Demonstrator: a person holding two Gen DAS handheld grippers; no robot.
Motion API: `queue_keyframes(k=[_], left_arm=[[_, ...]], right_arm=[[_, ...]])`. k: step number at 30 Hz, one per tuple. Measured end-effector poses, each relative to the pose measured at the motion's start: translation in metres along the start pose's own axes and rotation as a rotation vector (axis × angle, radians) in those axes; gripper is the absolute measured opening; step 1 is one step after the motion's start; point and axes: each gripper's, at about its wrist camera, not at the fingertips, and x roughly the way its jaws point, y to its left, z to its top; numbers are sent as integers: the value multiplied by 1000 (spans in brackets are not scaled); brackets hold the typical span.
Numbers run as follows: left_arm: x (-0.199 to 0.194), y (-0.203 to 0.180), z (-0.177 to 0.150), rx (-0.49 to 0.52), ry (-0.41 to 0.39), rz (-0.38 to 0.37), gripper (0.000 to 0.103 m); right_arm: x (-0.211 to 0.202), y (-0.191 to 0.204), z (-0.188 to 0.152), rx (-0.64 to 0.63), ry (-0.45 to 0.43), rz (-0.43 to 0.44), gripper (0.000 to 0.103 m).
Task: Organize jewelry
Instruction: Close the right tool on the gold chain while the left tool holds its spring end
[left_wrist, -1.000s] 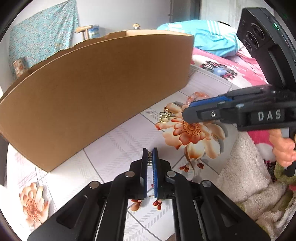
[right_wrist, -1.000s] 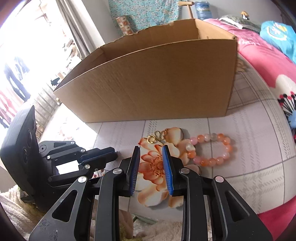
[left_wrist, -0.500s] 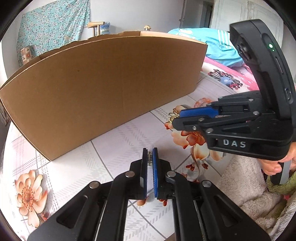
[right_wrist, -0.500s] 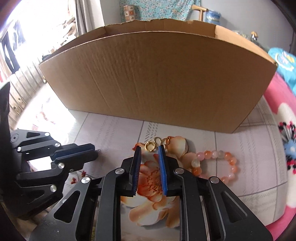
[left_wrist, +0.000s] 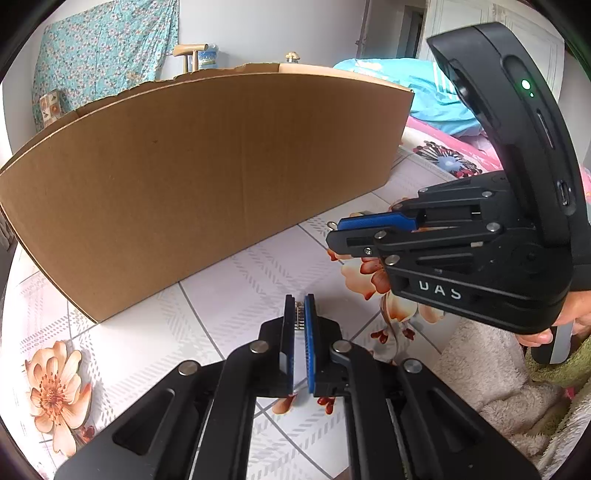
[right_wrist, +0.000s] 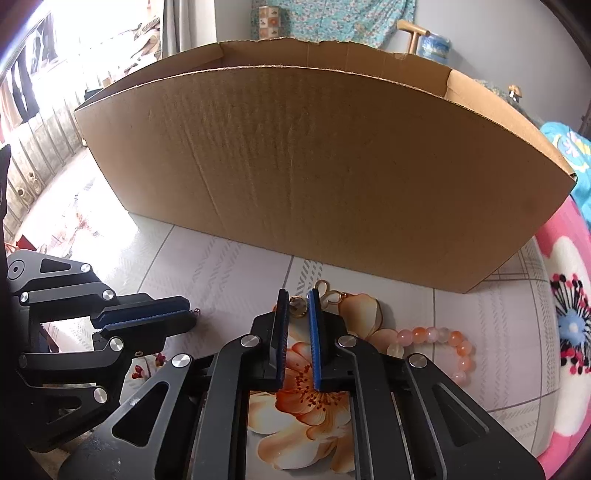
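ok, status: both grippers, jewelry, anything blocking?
Left gripper shut on a small metal piece. Right gripper closing around the gold ring. Bead bracelet on the cloth. Cardboard box unobstructed.

One cardboard box (right_wrist: 325, 177), one beaded bracelet (right_wrist: 439, 345), one gold earring (right_wrist: 297, 306), two grippers.

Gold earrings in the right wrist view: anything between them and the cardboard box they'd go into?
Only the box's own front wall. The gold earrings lie on the floral tablecloth just before it, between the closing right gripper's fingertips, so they must go over the rim.
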Motion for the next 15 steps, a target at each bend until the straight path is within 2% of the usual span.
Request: queue_keyframes(k=[2, 4, 9, 13, 15], left_arm=[[0, 0, 0, 0, 0, 0, 4], [0, 0, 0, -1, -1, -1, 4], [-1, 0, 0, -3, -2, -2, 4], [-1, 1, 0, -2, -2, -2, 4], [-1, 1, 0, -2, -2, -2, 4]], right_arm=[[0, 5, -2, 3, 0, 2, 8], [-3, 7, -4, 7, -2, 3, 2], [-6, 7, -3, 16, 11, 17, 2], [-10, 2, -1, 41, 7, 51, 7], [-11, 2, 0, 40, 8, 55, 15]])
